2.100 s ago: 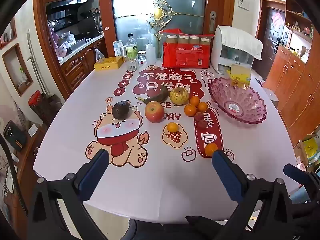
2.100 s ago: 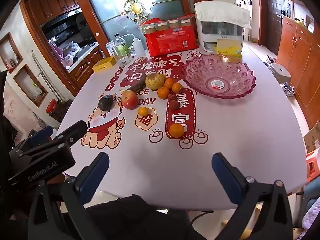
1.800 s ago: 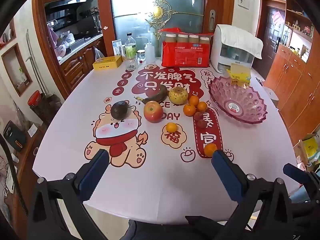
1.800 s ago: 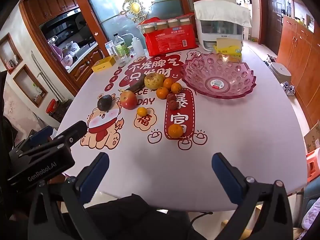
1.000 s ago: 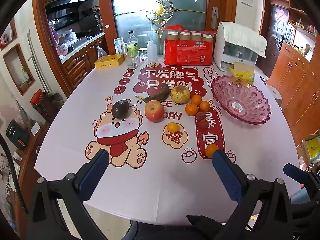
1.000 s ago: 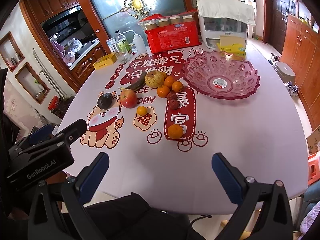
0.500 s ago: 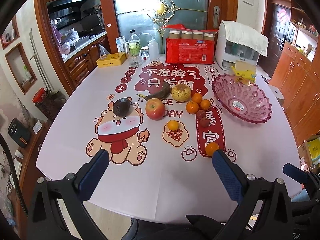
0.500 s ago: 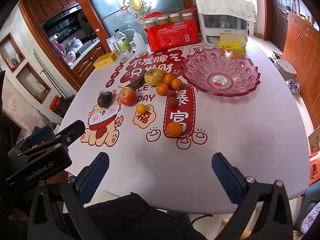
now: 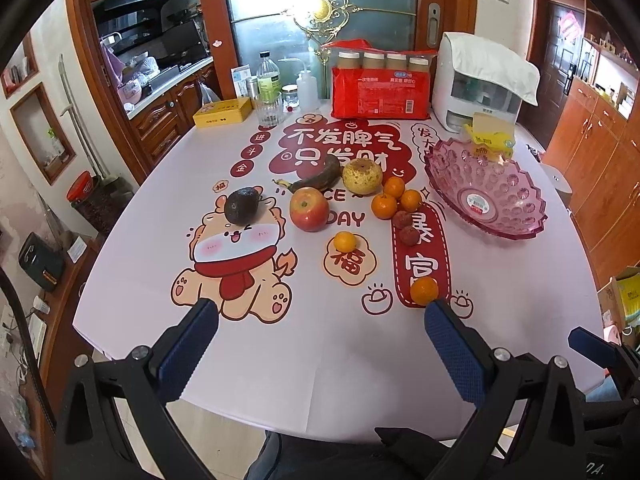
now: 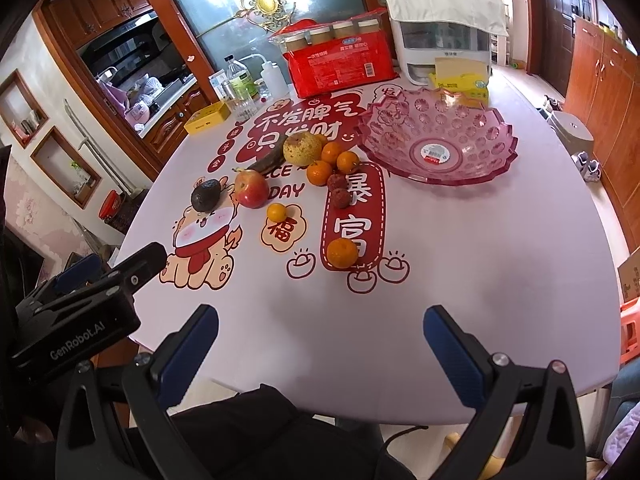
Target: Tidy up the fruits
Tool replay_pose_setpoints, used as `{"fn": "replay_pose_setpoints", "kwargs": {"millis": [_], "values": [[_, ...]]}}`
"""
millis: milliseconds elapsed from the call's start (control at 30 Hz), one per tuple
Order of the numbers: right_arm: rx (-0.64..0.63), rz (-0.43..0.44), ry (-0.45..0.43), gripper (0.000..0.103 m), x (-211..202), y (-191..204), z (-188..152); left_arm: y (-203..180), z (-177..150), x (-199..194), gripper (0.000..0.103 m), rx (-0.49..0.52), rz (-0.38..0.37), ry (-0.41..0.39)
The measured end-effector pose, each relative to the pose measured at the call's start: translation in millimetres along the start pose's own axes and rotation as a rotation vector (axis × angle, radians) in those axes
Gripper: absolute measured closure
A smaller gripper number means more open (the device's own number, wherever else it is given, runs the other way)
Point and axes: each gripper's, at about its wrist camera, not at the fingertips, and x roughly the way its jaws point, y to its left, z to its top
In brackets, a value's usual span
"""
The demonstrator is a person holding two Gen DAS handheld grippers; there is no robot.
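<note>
Printed tabletop (image 9: 320, 360), fruits lying left of pink bowl (image 9: 486, 200). Nearest orange (image 9: 424, 290) just beyond left gripper (image 9: 320, 312) right fingertip. Both fingers pairs wide apart, holding nothing; right gripper (image 10: 320, 316) too.

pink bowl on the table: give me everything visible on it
The pink bowl is wide, shallow and see-through, glass or plastic by its look, with a scalloped rim and round dimples pressed all over. A round sticker label sits in its centre. It stands upright on the white tablecloth, right of the fruit cluster, and holds no fruit. A yellow packet lies just behind it; contact is unclear. Neither claw is near it.
</note>
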Motion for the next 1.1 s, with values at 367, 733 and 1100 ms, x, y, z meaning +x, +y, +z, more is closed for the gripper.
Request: {"fn": "replay_pose_setpoints", "kwargs": {"millis": [367, 733, 1100], "values": [[0.027, 0.008, 0.063, 0.000, 6, -9, 5, 2, 8, 15, 0.001, -0.004, -0.012, 0.085], [0.144, -0.021, 0.134, 0.001, 41, -12, 11, 26, 22, 55, 0.001, 0.006, -0.043, 0.181], [0.225, -0.098, 0.132, 0.002, 83, -1, 32, 46, 75, 108, 0.001, 0.073, -0.118, 0.228]]}}
